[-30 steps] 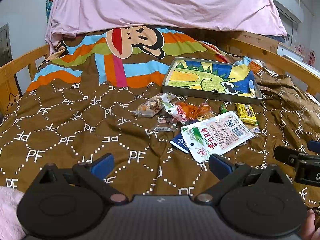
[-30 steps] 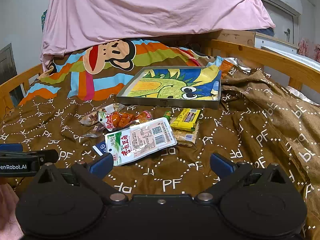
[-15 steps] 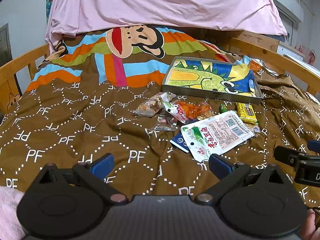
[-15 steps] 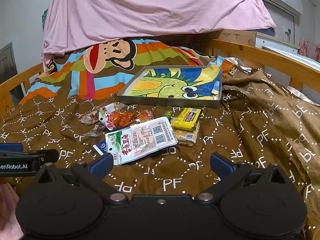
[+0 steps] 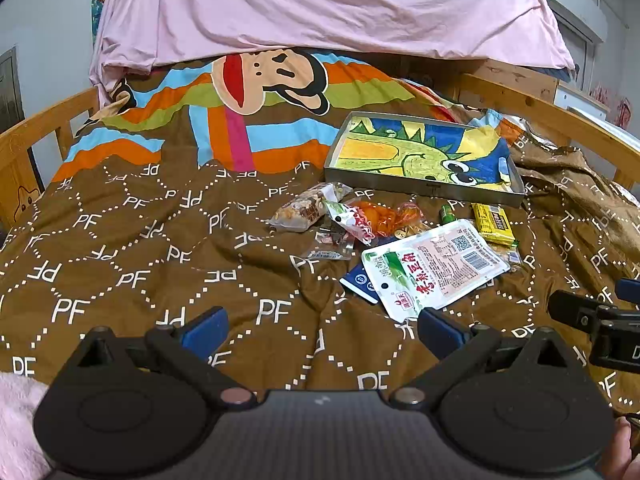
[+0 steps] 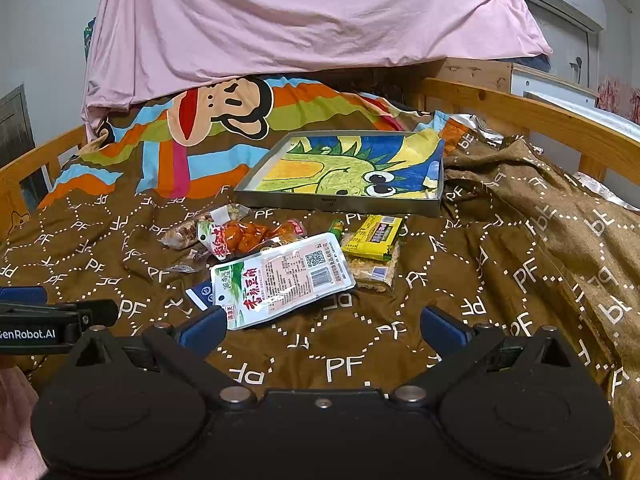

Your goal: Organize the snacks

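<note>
- The left gripper (image 5: 320, 330) hangs low over the brown quilt (image 5: 160, 248) printed with white "PF" diamonds, its blue-tipped fingers (image 5: 202, 330) spread wide with nothing between them.
- The right gripper (image 6: 320, 330) also stands spread wide and empty, just near of the snack pile; the tip of its left finger sits beside the near corner of the largest packet.
- That packet is a flat white plastic pouch (image 6: 282, 278) with a green picture, red Chinese characters, a barcode and a QR code, lying at a slant on the quilt.
- A small dark blue and white sachet (image 6: 200, 296) pokes out from under its left end.
- To its right lies a clear pack of pale puffed-grain bars (image 6: 374, 272), with a yellow printed wrapper (image 6: 374, 236) on top.
- Just beyond the pouch are a clear bag of orange-red pieces (image 6: 244, 238), a clear bag of brownish nut bits (image 6: 184, 234) at the left, and a tiny green wrapped sweet (image 6: 336, 226).
- Farther still, a shallow grey metal tray (image 6: 340, 203) lined with a green dinosaur drawing rests on the quilt, holding no snacks.
- At the far end, a pink sheet (image 6: 300, 20) drapes over a striped cartoon-monkey cover (image 6: 224, 108).
</note>
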`<state>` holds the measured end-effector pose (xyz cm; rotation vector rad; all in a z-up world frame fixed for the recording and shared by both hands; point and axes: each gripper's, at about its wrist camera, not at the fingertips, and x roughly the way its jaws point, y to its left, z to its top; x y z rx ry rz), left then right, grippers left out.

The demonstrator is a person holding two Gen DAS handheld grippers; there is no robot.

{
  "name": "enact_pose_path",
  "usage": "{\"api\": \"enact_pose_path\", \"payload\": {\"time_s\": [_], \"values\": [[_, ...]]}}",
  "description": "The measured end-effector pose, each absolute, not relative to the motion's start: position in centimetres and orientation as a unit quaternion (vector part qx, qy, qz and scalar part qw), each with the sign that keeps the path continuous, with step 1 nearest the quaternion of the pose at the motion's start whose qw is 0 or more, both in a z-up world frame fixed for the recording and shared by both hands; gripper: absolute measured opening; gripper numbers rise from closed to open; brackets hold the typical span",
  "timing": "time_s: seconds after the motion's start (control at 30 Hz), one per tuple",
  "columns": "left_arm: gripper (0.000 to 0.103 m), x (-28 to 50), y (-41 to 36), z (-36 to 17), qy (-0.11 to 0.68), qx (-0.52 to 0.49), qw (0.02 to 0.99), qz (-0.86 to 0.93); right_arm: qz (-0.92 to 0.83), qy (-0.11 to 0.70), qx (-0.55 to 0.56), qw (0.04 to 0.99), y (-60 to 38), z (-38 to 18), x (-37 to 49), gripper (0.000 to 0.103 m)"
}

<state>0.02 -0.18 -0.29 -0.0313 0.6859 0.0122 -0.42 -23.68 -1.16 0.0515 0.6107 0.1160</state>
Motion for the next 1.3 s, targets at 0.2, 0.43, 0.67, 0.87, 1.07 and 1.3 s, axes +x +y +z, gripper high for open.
{"api": "enact_pose_path", "payload": {"time_s": [0.2,0.43,0.67,0.87,1.07,1.3], "values": [[0.102,0.04,-0.2,-0.3,0.337,-0.015,0.941,0.006,0.056,0.3,0.025,0.952,-23.68,-1.14,-0.41,0.102],[0.102,0.05,-0.22,-0.31,0.337,-0.015,0.941,0.006,0.059,0.3,0.026,0.952,-23.65,-1.2,-0.39,0.102],[0.102,0.08,-0.25,-0.29,0.338,-0.014,0.941,0.006,0.059,0.3,0.027,0.952,-23.61,-1.25,-0.45,0.102],[0.103,0.09,-0.26,-0.28,0.338,-0.014,0.941,0.007,0.059,0.299,0.027,0.952,-23.64,-1.25,-0.45,0.102],[0.103,0.18,-0.25,-0.5,0.339,-0.013,0.941,0.006,0.059,0.299,0.027,0.952,-23.65,-1.25,-0.45,0.102],[0.102,0.8,-0.07,-0.75,0.353,-0.014,0.935,0.0,0.061,0.296,0.034,0.953,-23.74,-1.04,-0.51,0.102]]}}
